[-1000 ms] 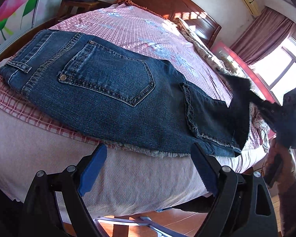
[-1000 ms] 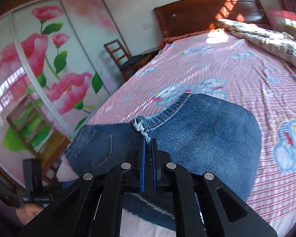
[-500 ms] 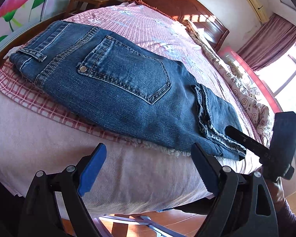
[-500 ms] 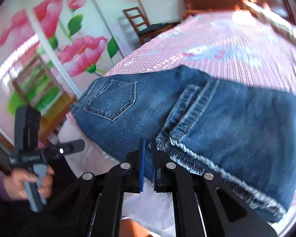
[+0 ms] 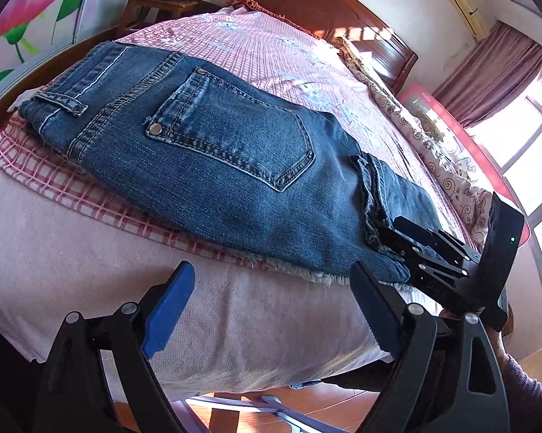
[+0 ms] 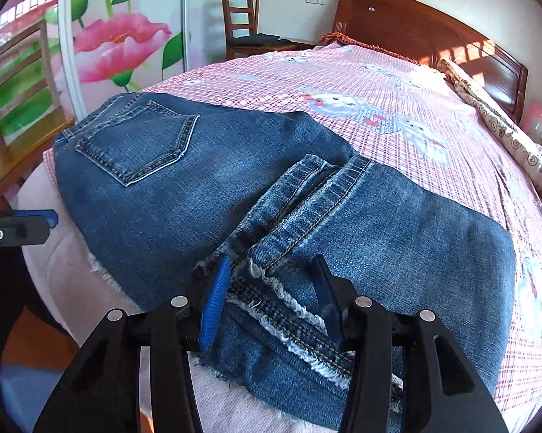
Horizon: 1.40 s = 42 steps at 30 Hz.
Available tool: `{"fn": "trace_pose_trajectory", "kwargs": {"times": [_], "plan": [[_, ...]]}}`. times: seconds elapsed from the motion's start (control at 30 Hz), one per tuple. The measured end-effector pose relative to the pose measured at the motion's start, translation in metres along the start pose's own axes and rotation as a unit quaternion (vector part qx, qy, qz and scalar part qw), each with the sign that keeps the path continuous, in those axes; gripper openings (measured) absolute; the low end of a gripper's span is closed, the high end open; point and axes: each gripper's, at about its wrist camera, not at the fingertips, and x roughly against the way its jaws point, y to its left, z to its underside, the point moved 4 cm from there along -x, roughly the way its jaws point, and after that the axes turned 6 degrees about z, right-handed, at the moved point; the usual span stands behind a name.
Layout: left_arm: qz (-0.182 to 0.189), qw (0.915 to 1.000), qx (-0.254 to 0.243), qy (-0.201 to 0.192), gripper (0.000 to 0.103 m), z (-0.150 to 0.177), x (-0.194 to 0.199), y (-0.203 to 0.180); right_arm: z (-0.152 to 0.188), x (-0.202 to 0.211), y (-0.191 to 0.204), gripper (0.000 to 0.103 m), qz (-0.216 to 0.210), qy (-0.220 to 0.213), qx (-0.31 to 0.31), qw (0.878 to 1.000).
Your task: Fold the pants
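Blue jeans (image 5: 213,166) lie folded on the pink checked bed sheet (image 5: 263,47), back pocket up, leg cuffs laid over the seat. In the right wrist view the frayed cuffs (image 6: 299,216) lie just ahead of my right gripper (image 6: 271,281), which is open with its blue pads either side of the hem. My left gripper (image 5: 271,296) is open and empty, off the bed's near edge, below the jeans. The right gripper also shows in the left wrist view (image 5: 433,252), at the cuff end.
A wooden headboard (image 6: 415,25) stands at the far end. A rolled quilt (image 5: 433,137) lies along the bed's right side. A wooden chair (image 6: 245,25) and a flower-painted wardrobe (image 6: 108,36) stand to the left. A window with curtains (image 5: 505,72) is right.
My right gripper carried the leg cuffs over onto the seat, laid them down and opened. My left gripper stayed open and moved closer to the bed.
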Motion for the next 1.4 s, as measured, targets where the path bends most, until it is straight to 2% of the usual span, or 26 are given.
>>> {"fn": "trace_pose_trajectory", "kwargs": {"times": [0.07, 0.13, 0.2, 0.23, 0.33, 0.4, 0.47, 0.53, 0.63, 0.67, 0.73, 0.77, 0.8, 0.83, 0.87, 0.93, 1.0, 1.03, 1.1, 1.17, 1.2, 1.23, 1.27, 1.3, 1.33, 1.4], "plan": [[0.004, 1.0000, 0.005, -0.001, 0.088, 0.000, 0.000, 0.003, 0.000, -0.005, -0.006, 0.044, 0.018, 0.003, 0.007, 1.000], [0.004, 1.0000, 0.002, -0.001, 0.088, 0.000, 0.000, 0.002, -0.001, -0.007, -0.010, 0.029, -0.006, 0.006, -0.014, 1.000], [0.005, 1.0000, 0.000, -0.002, 0.089, 0.000, 0.000, 0.001, -0.004, -0.005, -0.012, 0.021, -0.022, 0.008, -0.027, 0.999], [0.006, 1.0000, 0.001, -0.003, 0.089, -0.001, 0.000, 0.001, -0.007, -0.005, -0.015, 0.010, -0.038, 0.010, -0.047, 0.998], [0.009, 0.9999, 0.003, -0.004, 0.090, -0.002, -0.001, 0.002, -0.012, 0.005, -0.032, 0.008, -0.114, 0.006, -0.135, 0.984], [0.012, 0.9999, 0.005, -0.005, 0.090, -0.002, -0.001, 0.003, -0.020, 0.025, -0.039, 0.008, -0.148, -0.017, -0.176, 0.973], [0.012, 0.9999, 0.004, -0.006, 0.091, -0.002, -0.002, 0.003, -0.027, 0.042, -0.025, 0.008, -0.160, -0.026, -0.151, 0.975], [0.011, 0.9999, 0.001, -0.006, 0.093, -0.002, -0.003, 0.001, -0.026, 0.041, -0.003, 0.008, -0.169, -0.012, -0.115, 0.979], [0.009, 0.9999, -0.002, -0.005, 0.093, -0.003, -0.003, 0.000, -0.008, 0.009, 0.019, 0.008, -0.130, 0.022, -0.066, 0.989], [0.008, 1.0000, 0.002, -0.005, 0.093, -0.004, -0.003, 0.001, -0.002, -0.002, 0.016, 0.008, -0.134, 0.020, -0.075, 0.988], [0.006, 0.9999, 0.008, -0.006, 0.093, -0.004, 0.000, 0.006, 0.004, -0.011, -0.001, 0.008, -0.181, 0.017, -0.145, 0.973], [0.007, 0.9999, 0.010, -0.008, 0.093, -0.004, 0.002, 0.008, 0.004, -0.010, -0.004, 0.010, -0.185, 0.025, -0.160, 0.969], [0.007, 0.9999, 0.012, -0.009, 0.093, -0.004, 0.002, 0.009, 0.002, -0.005, -0.003, 0.025, -0.170, 0.034, -0.153, 0.973], [0.006, 0.9999, 0.012, -0.008, 0.093, -0.004, 0.002, 0.009, 0.000, 0.001, -0.001, 0.048, -0.154, 0.047, -0.136, 0.977], [0.005, 0.9999, 0.011, -0.009, 0.093, -0.004, 0.001, 0.008, -0.003, 0.012, 0.000, 0.053, -0.154, 0.046, -0.124, 0.979], [0.003, 0.9999, 0.009, -0.009, 0.093, -0.004, 0.001, 0.007, -0.009, 0.041, -0.016, 0.053, -0.171, -0.002, -0.137, 0.976], [0.003, 0.9999, 0.007, -0.010, 0.093, -0.003, 0.000, 0.006, -0.011, 0.056, -0.061, 0.053, -0.161, -0.030, -0.213, 0.963], [0.002, 0.9999, 0.007, -0.010, 0.093, -0.003, -0.001, 0.006, -0.009, 0.058, -0.091, 0.053, -0.165, -0.048, -0.268, 0.948], [0.001, 0.9999, 0.006, -0.009, 0.093, -0.004, -0.001, 0.005, 0.008, 0.056, -0.157, 0.053, -0.146, -0.077, -0.395, 0.904], [0.000, 0.9999, 0.005, -0.010, 0.093, -0.004, -0.001, 0.004, 0.024, 0.044, -0.200, 0.053, -0.154, -0.100, -0.484, 0.855], [-0.001, 0.9999, 0.006, -0.010, 0.093, -0.004, -0.001, 0.003, 0.031, 0.034, -0.212, 0.053, -0.155, -0.100, -0.516, 0.836], [-0.001, 0.9999, 0.006, -0.010, 0.093, -0.004, -0.001, 0.003, 0.033, 0.021, -0.214, 0.053, -0.173, -0.091, -0.531, 0.824], [-0.002, 0.9999, 0.005, -0.012, 0.093, -0.004, -0.001, 0.002, 0.036, 0.003, -0.210, 0.053, -0.194, -0.065, -0.535, 0.820], [-0.003, 0.9999, 0.002, -0.013, 0.093, -0.004, 0.000, 0.002, 0.042, -0.016, -0.203, 0.052, -0.183, -0.028, -0.538, 0.822], [-0.005, 0.9999, -0.001, -0.013, 0.093, -0.004, -0.001, 0.001, 0.047, -0.025, -0.199, 0.048, -0.160, -0.017, -0.531, 0.832], [-0.007, 0.9999, -0.008, -0.013, 0.093, -0.005, 0.000, -0.002, 0.040, -0.020, -0.190, 0.048, -0.127, -0.024, -0.481, 0.867]]}}
